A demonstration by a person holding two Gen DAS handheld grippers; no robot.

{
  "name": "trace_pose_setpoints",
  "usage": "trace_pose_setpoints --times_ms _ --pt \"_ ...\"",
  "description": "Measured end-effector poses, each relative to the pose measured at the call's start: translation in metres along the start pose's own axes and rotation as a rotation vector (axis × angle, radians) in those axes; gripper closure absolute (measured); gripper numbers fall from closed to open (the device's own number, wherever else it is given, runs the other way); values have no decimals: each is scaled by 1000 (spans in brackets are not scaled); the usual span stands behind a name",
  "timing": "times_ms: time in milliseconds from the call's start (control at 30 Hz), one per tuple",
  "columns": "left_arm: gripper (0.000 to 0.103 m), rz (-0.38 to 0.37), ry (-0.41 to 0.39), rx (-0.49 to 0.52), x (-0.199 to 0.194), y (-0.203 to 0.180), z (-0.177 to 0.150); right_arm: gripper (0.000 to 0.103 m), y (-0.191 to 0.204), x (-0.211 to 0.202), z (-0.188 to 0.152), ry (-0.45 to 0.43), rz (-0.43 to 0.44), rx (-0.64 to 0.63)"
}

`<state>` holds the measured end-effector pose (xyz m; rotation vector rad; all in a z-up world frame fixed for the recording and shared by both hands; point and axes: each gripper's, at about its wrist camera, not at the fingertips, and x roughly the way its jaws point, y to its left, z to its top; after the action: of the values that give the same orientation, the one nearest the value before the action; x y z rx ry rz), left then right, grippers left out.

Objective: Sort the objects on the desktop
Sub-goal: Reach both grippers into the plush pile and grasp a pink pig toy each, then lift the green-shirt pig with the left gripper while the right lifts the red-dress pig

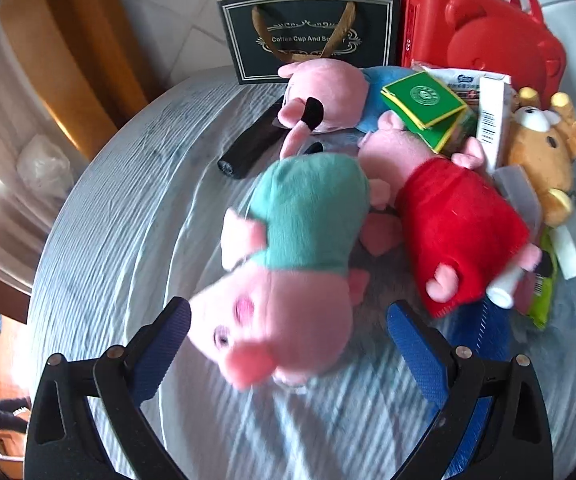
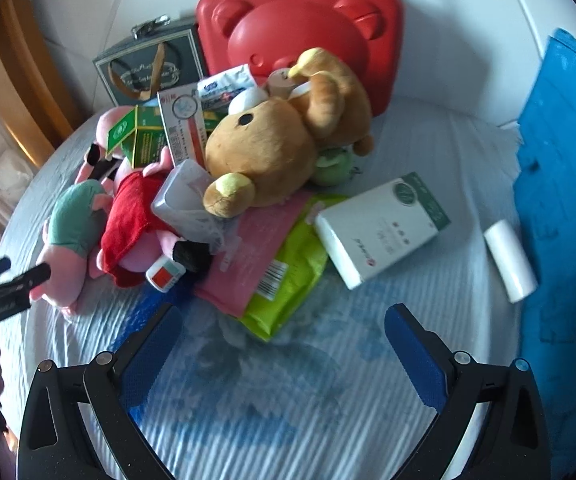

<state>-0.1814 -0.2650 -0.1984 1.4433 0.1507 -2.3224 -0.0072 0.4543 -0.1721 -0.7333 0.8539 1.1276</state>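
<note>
A: Starting at the left, our left gripper [image 1: 288, 344] has its tongs apart, with the green pig [image 1: 288, 264] lying head-near between them on the cloth [image 1: 108, 240], not gripped.

B: It looks soft and light, so we'd likely squeeze the head or the belly; plush gives but won't slip.

A: Right of it lie the red pig [image 1: 456, 224], then the bear [image 2: 272, 148] on the pile.

B: Our right gripper [image 2: 284, 356] is apart too, over bare cloth, with the stiff white box [image 2: 384, 228] beyond.
</note>
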Motion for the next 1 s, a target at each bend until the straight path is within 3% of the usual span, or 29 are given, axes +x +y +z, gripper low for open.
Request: trace_pose_setpoints --times_ms 233,400,433,467,533,667,733,800,967,1000 --pt "3 1 121 55 39 -1 27 0 12 14 16 45 -8 4" --pt "4 -37 197 42 68 -4 33 0 51 20 36 44 20 -94" --pt "22 -47 203 23 73 0 34 0 59 22 40 44 31 -105" --pt "29 -49 215 -2 77 5 33 0 67 26 45 50 47 -117" --pt "30 -98 189 -59 72 19 34 0 84 32 55 54 71 -134" --pt "30 -110 162 -72 66 31 40 2 123 45 76 45 88 -201" --pt "30 -115 150 -73 65 35 43 24 141 54 85 55 89 -232" --pt "30 -130 153 -85 69 35 47 33 152 71 93 85 74 -251" --pt "28 -130 172 -64 74 27 47 32 163 113 99 191 46 -272" --pt "27 -122 178 -51 77 24 48 27 165 118 99 194 39 -283"
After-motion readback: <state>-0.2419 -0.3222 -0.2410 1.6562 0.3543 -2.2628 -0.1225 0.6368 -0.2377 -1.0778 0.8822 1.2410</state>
